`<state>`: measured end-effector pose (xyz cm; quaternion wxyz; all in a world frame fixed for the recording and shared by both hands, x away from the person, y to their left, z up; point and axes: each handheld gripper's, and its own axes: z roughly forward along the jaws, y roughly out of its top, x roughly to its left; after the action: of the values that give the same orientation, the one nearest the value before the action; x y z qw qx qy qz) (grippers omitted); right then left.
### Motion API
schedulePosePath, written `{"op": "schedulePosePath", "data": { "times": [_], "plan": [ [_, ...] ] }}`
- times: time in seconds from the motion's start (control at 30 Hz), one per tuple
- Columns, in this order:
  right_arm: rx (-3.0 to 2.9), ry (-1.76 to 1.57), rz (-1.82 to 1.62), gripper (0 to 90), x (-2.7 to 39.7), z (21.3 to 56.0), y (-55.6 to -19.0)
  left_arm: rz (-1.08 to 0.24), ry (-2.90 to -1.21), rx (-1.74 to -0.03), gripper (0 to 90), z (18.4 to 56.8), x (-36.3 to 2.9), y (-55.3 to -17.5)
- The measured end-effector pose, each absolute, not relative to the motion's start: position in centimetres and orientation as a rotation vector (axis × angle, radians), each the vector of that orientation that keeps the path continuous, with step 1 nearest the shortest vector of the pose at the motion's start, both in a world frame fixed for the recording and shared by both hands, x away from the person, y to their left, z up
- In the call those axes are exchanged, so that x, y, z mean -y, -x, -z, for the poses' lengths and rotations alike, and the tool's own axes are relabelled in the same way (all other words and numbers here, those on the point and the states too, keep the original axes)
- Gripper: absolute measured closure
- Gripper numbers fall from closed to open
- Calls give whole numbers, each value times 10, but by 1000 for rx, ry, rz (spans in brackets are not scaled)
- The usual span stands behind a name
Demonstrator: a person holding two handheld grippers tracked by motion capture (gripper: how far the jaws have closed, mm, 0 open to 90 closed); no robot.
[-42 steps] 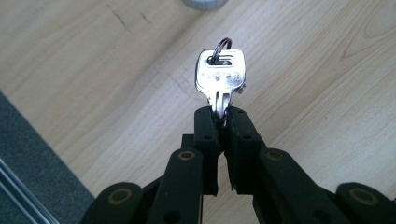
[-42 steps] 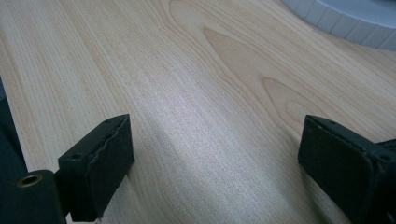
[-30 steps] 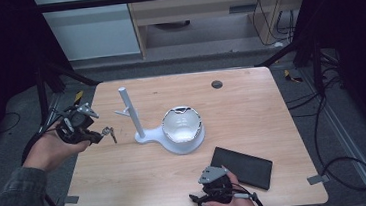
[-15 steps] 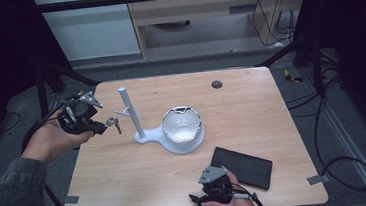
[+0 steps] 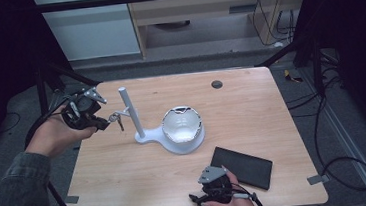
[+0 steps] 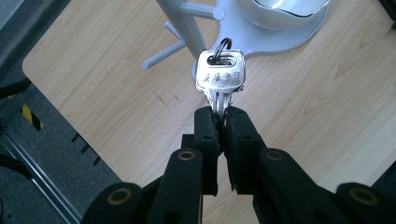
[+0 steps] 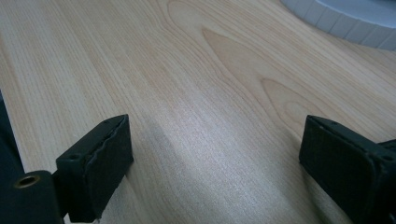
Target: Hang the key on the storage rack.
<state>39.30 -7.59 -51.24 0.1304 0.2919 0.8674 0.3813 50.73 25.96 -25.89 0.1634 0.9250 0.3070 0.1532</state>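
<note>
Tech 1: Left gripper view check: the left tongs point(image 6: 221, 122) pinch the keys point(image 6: 220, 77) by the blades, key ring point(image 6: 222, 46) just beside the stand's peg point(image 6: 198, 9).

Tech 2: Risk: the thin blades may pivot in the pads, so the ring misses the peg and drops to the tabletop point(image 5: 252, 112). Right tongs point(image 7: 215, 163) stand spread, idle.
</note>
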Motion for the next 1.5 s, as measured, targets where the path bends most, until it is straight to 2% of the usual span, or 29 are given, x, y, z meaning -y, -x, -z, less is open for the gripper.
{"op": "schedulePosePath", "data": {
  "times": [0.53, 0.57, 0.63, 0.73, 0.97, 1.5],
  "plan": [
    [-2519, -853, -1108, 91, 74, 512, -394, -438, -2641, -866, 834, 256, -252, -513],
    [-2503, -853, -1109, 119, 74, 512, -394, -441, -2641, -865, 834, 255, -251, -513],
    [-2489, -832, -1122, 119, 74, 512, -394, -441, -2637, -865, 834, 255, -251, -513],
    [-2422, -813, -1215, 116, 76, 495, -390, -436, -2640, -864, 834, 255, -250, -515],
    [-2268, -840, -1287, 121, 104, 469, -387, -437, -2655, -870, 834, 257, -246, -519],
    [-2181, -911, -1269, 119, 136, 460, -390, -424, -2644, -898, 834, 261, -248, -528]
  ]
}}
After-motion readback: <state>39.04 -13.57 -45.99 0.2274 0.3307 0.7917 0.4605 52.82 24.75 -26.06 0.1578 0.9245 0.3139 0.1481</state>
